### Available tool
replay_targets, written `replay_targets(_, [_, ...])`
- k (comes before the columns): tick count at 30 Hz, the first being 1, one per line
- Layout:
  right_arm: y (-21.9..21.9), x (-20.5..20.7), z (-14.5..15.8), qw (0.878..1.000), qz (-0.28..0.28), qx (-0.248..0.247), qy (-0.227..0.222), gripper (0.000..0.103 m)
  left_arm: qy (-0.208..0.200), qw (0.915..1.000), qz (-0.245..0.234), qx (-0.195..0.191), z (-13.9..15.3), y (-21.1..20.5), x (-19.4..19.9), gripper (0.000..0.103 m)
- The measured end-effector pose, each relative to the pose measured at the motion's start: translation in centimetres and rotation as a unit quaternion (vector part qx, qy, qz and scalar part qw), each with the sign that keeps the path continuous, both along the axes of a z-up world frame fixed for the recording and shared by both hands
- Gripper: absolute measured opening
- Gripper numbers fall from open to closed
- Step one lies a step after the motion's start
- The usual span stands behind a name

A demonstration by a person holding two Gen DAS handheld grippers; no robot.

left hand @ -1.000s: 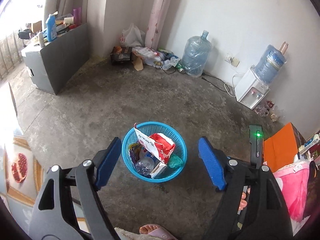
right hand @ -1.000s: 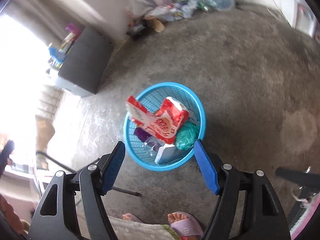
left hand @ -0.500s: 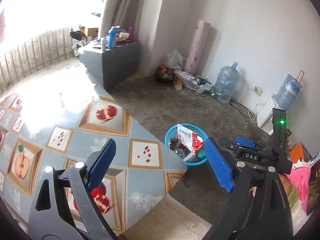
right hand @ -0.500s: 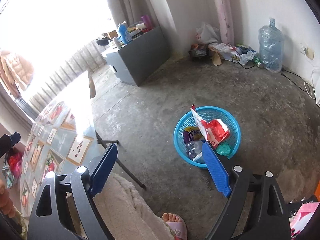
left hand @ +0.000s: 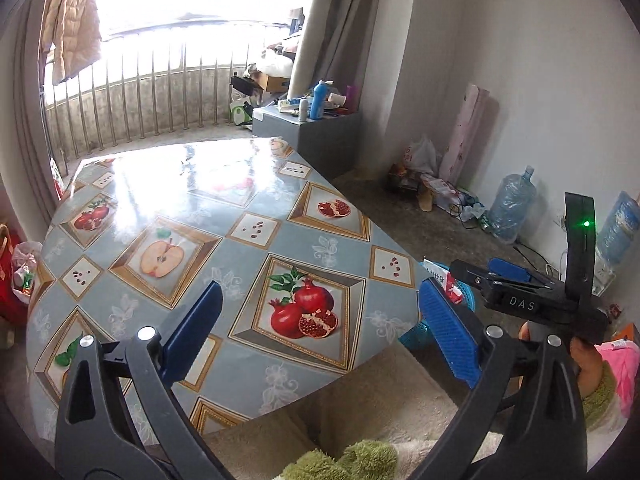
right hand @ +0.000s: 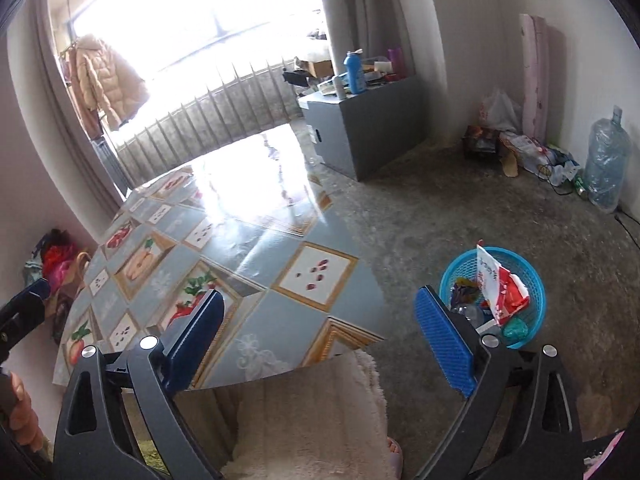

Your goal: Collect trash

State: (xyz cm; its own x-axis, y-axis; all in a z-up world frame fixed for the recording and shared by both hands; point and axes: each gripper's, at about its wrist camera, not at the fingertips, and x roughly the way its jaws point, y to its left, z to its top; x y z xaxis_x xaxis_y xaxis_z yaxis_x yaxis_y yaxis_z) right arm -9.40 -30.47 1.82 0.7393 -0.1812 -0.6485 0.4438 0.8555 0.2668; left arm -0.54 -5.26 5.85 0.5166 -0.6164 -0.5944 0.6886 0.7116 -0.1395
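A blue mesh basket (right hand: 534, 284) stands on the concrete floor, right of the table. It holds a red-and-white packet (right hand: 506, 294), a green crumpled wrapper (right hand: 516, 328), a clear bottle (right hand: 468, 313) and other scraps. In the left wrist view the basket (left hand: 466, 296) peeks out behind the table edge. My left gripper (left hand: 320, 292) hangs over the fruit-patterned table (left hand: 240, 240), jaws opening, nothing between them. My right gripper (right hand: 320, 294) hovers over the table's near corner (right hand: 304, 280), jaws also opening and empty. No loose trash shows on the tabletop.
A grey cabinet (right hand: 360, 128) with bottles stands by the balcony railing. Bags and clutter (right hand: 516, 144), a pink roll (right hand: 536, 76) and a water jug (right hand: 606, 160) line the far wall. A person's fleecy garment (right hand: 304, 412) fills the near foreground.
Both views have swung up and left, from the basket on the floor to the tabletop. The basket now lies at the right. Both pairs of jaws have spread wider.
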Motion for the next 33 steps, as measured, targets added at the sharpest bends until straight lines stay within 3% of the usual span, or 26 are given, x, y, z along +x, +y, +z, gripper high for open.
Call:
replay_targets(8, [3.4, 0.0, 2.2, 0.999, 0.015, -0.031, 0.002, 0.096, 0.011, 0.9982, 0.058, 0.007, -0.7, 1.2, -0.6, 0.094])
replay_targets(11, [4.4, -0.3, 3.3, 0.999, 0.013, -0.051, -0.005, 0.097, -0.014, 0.9938, 0.102, 0.041, -0.9, 1.0, -0.4, 0.094])
replay_targets(14, [5.2, -0.7, 4.3, 0.996, 0.008, -0.082, -0.015, 0.097, -0.054, 0.9841, 0.151, 0.077, -0.9, 1.0, -0.3, 0.094])
replay_targets(16, [5.8, -0.8, 4.9, 0.994, 0.001, -0.109, -0.019, 0.097, -0.06, 0.9821, 0.16, 0.078, -0.8, 1.2, -0.2, 0.094])
replay_targets(23, [6.7, -1.6, 6.1, 0.983, -0.019, -0.181, -0.031, 0.097, 0.012, 0.981, 0.183, 0.063, -1.4, 1.4, 0.9, 0.094])
replay_targets(27, [6.2, -1.4, 4.0, 0.983, -0.016, -0.177, 0.04, 0.097, 0.039, 0.9756, 0.193, 0.097, -3.4, 0.6, 0.2, 0.094])
replay_targets(33, [6.0, -2.1, -1.1, 0.981, -0.008, -0.128, 0.146, 0.097, 0.079, 0.9649, 0.207, 0.14, -6.4, 0.7, -0.4, 0.094])
